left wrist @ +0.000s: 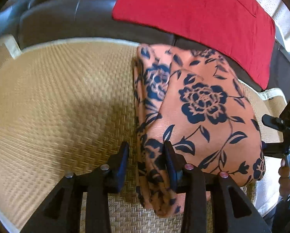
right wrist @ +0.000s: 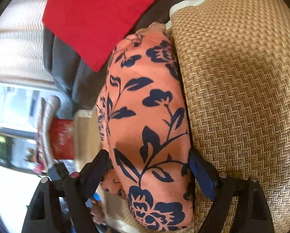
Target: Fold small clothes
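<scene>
On a tan woven mat [left wrist: 57, 97] spread over a dark sofa [left wrist: 71, 13], a folded orange garment with a navy flower print [left wrist: 203, 101] is laid, its far end lying close beneath a red cloth [left wrist: 193, 15] that is draped over the sofa's backrest. Along the garment's left folded edge the left gripper [left wrist: 147, 155] is lowered, its jaws partly open; one pad is set on the floral fabric and the other over the mat just beside it, and whether the edge is actually pinched cannot be told. Over the garment's other end the right gripper [right wrist: 148, 165] is held with its jaws spread wide, the cloth bulging between the two pads without being squeezed. At the right border of the left wrist view a person's hand [left wrist: 285, 176] is seen wrapped around the right gripper's handle.
</scene>
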Action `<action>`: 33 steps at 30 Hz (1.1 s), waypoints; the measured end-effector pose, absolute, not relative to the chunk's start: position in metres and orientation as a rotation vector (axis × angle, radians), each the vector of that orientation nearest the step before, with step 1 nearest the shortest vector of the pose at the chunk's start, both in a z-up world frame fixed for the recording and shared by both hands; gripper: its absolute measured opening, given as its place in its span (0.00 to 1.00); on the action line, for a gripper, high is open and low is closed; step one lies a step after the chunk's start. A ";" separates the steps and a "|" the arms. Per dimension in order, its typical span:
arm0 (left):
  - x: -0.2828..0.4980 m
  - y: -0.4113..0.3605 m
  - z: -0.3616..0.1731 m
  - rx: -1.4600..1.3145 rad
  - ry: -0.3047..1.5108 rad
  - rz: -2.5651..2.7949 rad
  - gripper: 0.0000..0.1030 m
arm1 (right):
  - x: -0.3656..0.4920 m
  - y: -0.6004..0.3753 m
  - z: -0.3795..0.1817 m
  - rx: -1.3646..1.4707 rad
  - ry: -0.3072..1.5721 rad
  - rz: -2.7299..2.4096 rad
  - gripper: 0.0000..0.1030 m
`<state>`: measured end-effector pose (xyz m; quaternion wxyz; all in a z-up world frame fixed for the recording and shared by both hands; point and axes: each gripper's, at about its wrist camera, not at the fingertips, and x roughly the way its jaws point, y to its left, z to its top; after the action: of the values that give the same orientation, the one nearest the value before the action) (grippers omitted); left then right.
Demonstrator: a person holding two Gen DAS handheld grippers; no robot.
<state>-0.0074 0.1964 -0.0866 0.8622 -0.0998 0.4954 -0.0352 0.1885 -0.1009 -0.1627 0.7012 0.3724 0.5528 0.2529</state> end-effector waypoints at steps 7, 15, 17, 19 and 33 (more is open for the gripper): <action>-0.004 0.157 -0.042 -0.177 0.855 -0.188 0.52 | 0.198 -0.115 -0.179 0.890 1.289 0.604 0.85; 0.009 0.145 -0.096 -0.118 0.987 -0.104 0.46 | 0.205 -0.090 -0.157 0.608 1.301 0.584 0.42; 0.006 0.149 -0.097 -0.128 0.985 -0.117 0.46 | 0.192 -0.083 -0.134 0.528 1.230 0.565 0.41; 0.003 0.151 -0.100 -0.124 0.984 -0.116 0.44 | 0.181 -0.079 -0.132 0.467 1.186 0.524 0.42; 0.002 0.157 -0.106 -0.132 0.971 -0.135 0.44 | 0.263 -0.101 -0.179 0.747 1.308 0.629 0.63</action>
<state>0.0020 0.1570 -0.1061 0.8801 -0.0633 0.4661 -0.0650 0.2630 -0.1011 -0.1789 0.6851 0.3334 0.5836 0.2808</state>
